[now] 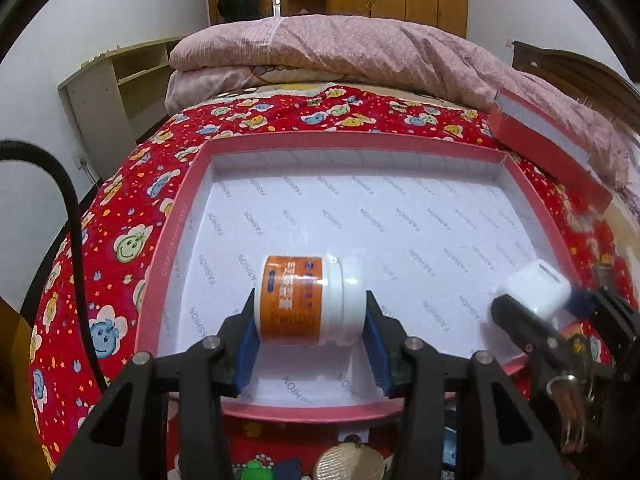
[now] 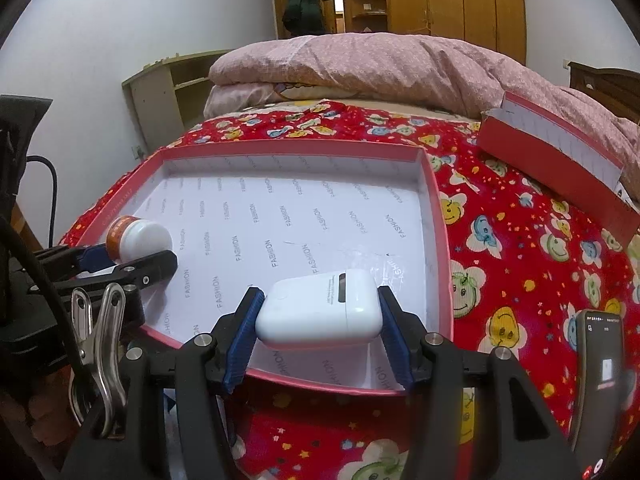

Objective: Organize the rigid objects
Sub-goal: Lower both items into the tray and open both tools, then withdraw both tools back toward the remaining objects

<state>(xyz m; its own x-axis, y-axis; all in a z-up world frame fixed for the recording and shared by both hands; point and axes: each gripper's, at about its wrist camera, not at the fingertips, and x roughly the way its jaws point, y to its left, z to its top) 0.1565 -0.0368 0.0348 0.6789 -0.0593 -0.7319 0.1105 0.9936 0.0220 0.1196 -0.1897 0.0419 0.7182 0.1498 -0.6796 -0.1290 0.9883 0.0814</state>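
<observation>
A shallow pink-rimmed box (image 1: 352, 138) (image 2: 288, 146) with a white "FASHION" liner lies on the red cartoon bedspread. My left gripper (image 1: 310, 294) is shut on a jar (image 1: 304, 300) with an orange label and a white lid. The jar lies sideways between the blue pads, low over the box's near left part. My right gripper (image 2: 319, 290) is shut on a small white device (image 2: 320, 312) with a dark slot, low over the box's near right part. Each view shows the other gripper: the right (image 1: 538, 300) with the device (image 1: 536, 286), the left (image 2: 132, 256) with the jar (image 2: 140, 236).
The box's lid (image 1: 552, 152) (image 2: 560, 160) leans against a folded pink quilt (image 1: 340, 48) at the back right. A phone (image 2: 600, 380) lies on the bedspread at the near right. A metal clip (image 2: 100, 340) and a black cable (image 1: 76, 240) sit at the left. A gold round object (image 1: 348, 464) lies before the box.
</observation>
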